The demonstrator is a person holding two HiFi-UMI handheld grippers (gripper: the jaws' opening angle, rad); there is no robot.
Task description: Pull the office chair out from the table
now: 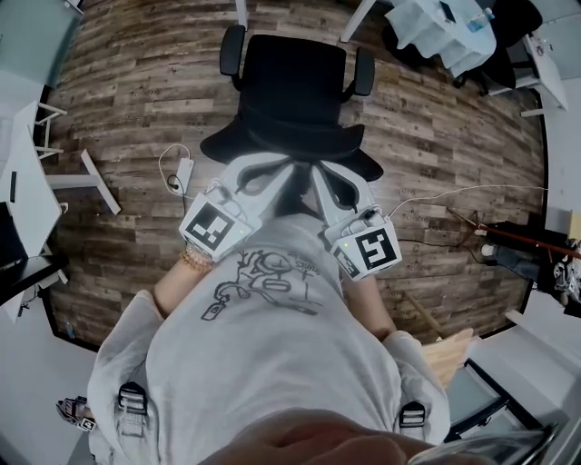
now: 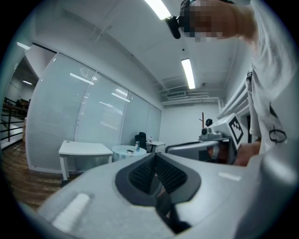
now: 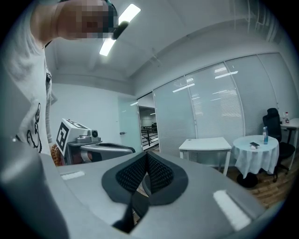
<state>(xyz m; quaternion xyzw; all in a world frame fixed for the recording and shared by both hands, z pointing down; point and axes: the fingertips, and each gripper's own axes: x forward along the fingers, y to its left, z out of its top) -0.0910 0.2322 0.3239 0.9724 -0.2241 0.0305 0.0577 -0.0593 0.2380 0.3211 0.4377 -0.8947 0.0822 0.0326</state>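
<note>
The black office chair [image 1: 290,86] stands on the wood floor just ahead of me, its seat and both armrests in plain sight. The top of its backrest [image 1: 272,141] is nearest me. My left gripper [image 1: 289,173] and right gripper [image 1: 314,179] hover side by side just behind that backrest, tips turned in toward each other. Both are shut with nothing between the pads. In the left gripper view the left gripper [image 2: 155,161] faces the right gripper [image 2: 219,135]. In the right gripper view the right gripper [image 3: 145,161] faces the left gripper [image 3: 81,137]. Whether either touches the chair is hidden.
White table legs [image 1: 356,20] stand beyond the chair. A power adapter with a cable [image 1: 182,173] lies on the floor to the left, beside a white desk [image 1: 23,182]. A round table with a white cloth [image 1: 445,32] and more cables [image 1: 454,195] are at the right.
</note>
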